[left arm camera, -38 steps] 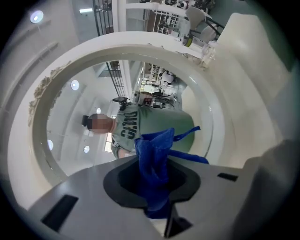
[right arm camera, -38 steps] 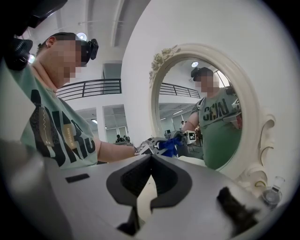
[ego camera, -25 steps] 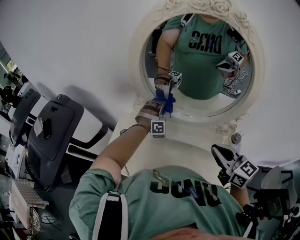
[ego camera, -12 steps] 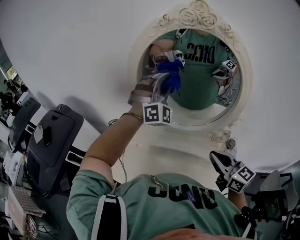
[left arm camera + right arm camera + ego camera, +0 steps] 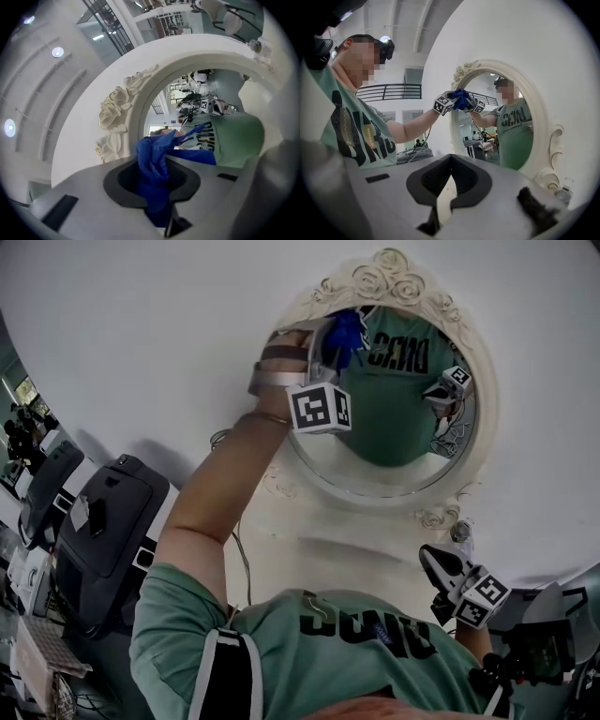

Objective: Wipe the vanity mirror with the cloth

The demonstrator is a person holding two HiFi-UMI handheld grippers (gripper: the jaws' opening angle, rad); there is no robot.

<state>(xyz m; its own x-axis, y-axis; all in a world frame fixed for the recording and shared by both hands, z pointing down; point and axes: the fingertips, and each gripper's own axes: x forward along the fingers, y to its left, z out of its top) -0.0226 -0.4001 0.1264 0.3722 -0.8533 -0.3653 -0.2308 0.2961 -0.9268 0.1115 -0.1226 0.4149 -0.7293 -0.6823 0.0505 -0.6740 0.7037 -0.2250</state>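
The oval vanity mirror (image 5: 412, 442) in a cream frame with carved roses (image 5: 386, 279) stands against the white wall. My left gripper (image 5: 334, 345) is raised to the glass's upper left edge, shut on the blue cloth (image 5: 346, 331), which presses against the mirror. In the left gripper view the blue cloth (image 5: 153, 161) bunches between the jaws of my left gripper (image 5: 159, 202), beside the carved roses (image 5: 116, 111). My right gripper (image 5: 439, 562) hangs low at the right, shut and holding nothing. The right gripper view shows the mirror (image 5: 508, 136) and the cloth (image 5: 461, 99) beyond my right gripper (image 5: 447, 198).
The cream vanity top (image 5: 319, 545) lies below the mirror. A small glass jar (image 5: 459, 532) stands by the frame's lower right. Dark exercise machines (image 5: 103, 521) fill the floor at the left. A thin cable (image 5: 238, 554) runs along my left arm.
My left gripper has carried the blue cloth up the glass, from the mirror's lower left to its upper left edge. The right gripper has stayed in place.
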